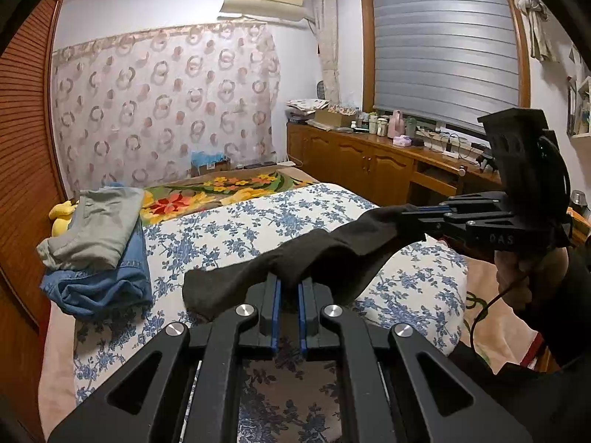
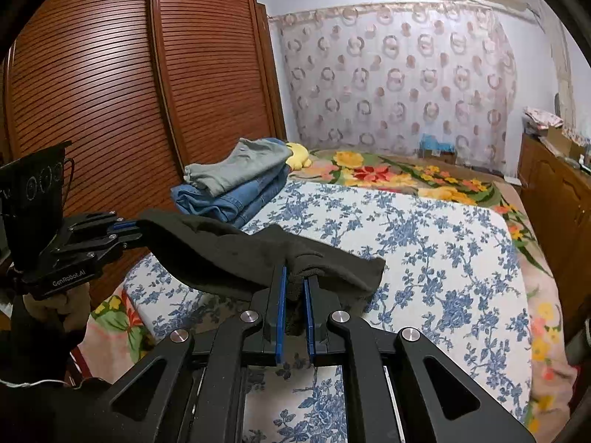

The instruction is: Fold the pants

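Observation:
The dark pants (image 1: 314,254) hang bunched between both grippers above the blue-flowered bed cover (image 1: 258,221). My left gripper (image 1: 290,284) is shut on one end of the pants. My right gripper (image 1: 417,221) shows at the right of the left wrist view, shut on the other end. In the right wrist view the right gripper (image 2: 294,280) pinches the pants (image 2: 229,254), and the left gripper (image 2: 133,230) holds them at the left. One loose end (image 2: 354,273) droops toward the cover (image 2: 424,240).
A stack of folded grey and blue jeans (image 1: 96,251) lies at the bed's far left, also in the right wrist view (image 2: 236,184). A wooden louvred wardrobe (image 2: 129,92) stands to the left. A wooden cabinet (image 1: 369,162) with clutter runs under the window.

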`<state>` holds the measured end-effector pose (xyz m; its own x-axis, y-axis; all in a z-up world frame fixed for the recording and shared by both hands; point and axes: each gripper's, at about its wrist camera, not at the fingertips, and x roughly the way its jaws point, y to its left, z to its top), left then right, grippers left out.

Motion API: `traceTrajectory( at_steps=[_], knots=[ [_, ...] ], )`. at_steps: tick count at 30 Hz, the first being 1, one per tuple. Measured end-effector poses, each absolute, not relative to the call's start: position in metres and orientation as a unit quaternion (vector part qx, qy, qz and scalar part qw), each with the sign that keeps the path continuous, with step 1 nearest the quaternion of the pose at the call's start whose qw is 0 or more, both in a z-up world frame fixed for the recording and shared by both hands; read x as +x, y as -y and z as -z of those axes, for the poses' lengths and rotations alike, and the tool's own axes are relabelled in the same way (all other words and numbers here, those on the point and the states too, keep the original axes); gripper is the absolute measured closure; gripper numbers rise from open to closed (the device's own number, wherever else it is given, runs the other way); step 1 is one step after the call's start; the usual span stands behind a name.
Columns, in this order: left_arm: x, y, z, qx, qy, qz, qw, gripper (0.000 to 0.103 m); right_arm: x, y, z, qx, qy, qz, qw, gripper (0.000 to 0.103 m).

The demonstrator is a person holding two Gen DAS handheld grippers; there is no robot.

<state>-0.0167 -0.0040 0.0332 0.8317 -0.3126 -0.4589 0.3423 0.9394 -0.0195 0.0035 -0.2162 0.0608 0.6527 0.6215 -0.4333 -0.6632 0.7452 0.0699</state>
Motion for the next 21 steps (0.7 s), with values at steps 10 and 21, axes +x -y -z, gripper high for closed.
traceTrajectory(
  at_steps=[10,21],
  knots=[
    [-0.024,0.003,-0.035,0.033,-0.238,0.178,0.954,0.095,-0.003,0.221,-0.063,-0.049,-0.221,-0.356,0.907,0.095],
    [-0.026,0.007,-0.029,0.038,-0.251,0.187,0.949,0.095,-0.005,0.22,-0.06,-0.054,-0.231,-0.361,0.902,0.095]
  ],
)
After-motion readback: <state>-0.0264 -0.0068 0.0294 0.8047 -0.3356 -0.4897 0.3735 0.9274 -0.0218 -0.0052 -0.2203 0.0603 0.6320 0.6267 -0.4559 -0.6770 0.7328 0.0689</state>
